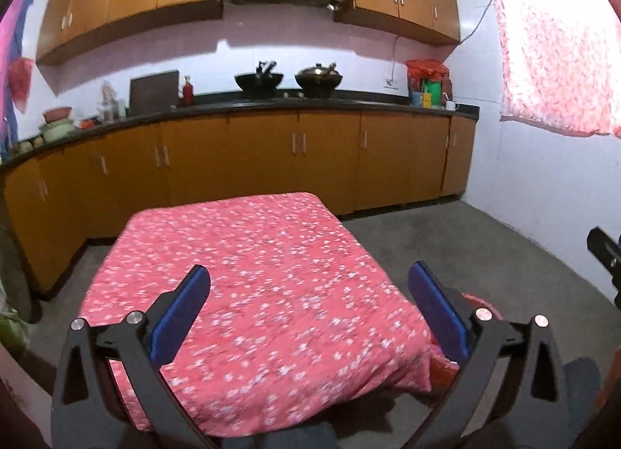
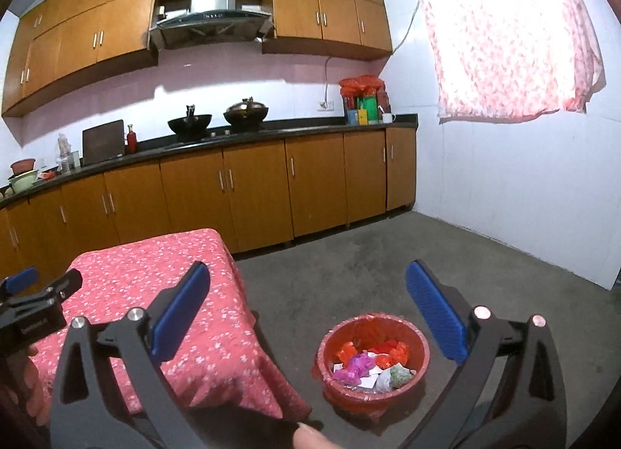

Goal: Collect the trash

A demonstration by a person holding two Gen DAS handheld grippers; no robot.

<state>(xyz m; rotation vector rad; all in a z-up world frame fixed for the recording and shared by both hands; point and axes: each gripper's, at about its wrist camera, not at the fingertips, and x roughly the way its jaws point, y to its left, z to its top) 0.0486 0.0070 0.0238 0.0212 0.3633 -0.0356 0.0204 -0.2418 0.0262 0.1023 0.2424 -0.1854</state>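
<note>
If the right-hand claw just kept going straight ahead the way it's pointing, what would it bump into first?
Probably the bare floor, beyond the red bin. The right gripper is open, empty and angled down between the bin and the tablecloth. Depth is hard to judge.

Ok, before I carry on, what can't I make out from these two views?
- Red bin: left wrist view shows only a sliver behind the right finger.
- Floor beside the table: hidden by the cloth.
- Table's near edge: motion-blurred in the left view.
- Counter items: too small to identify.
</note>
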